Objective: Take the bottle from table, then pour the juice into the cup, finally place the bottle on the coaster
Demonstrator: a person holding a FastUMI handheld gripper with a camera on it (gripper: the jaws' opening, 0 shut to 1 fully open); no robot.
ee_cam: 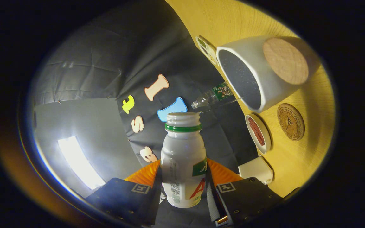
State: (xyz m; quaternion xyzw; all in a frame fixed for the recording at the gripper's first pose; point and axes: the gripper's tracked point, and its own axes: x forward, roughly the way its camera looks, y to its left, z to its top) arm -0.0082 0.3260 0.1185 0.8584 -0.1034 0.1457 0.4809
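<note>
Clamped in the tool [184, 186], the bottle [183, 161] has its open mouth toward frame centre; the cup [258, 76] opens upper right of it, well apart; tilt axis rightward.

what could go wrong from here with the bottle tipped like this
1. The uncapped white plastic bottle with the green neck ring is clamped in the gripper, but its mouth sits apart from the white cup with the dark inside, so juice could miss the rim.
2. The small white dish with red contents and the round cork coaster lie near the cup; spills may land on them.
</note>
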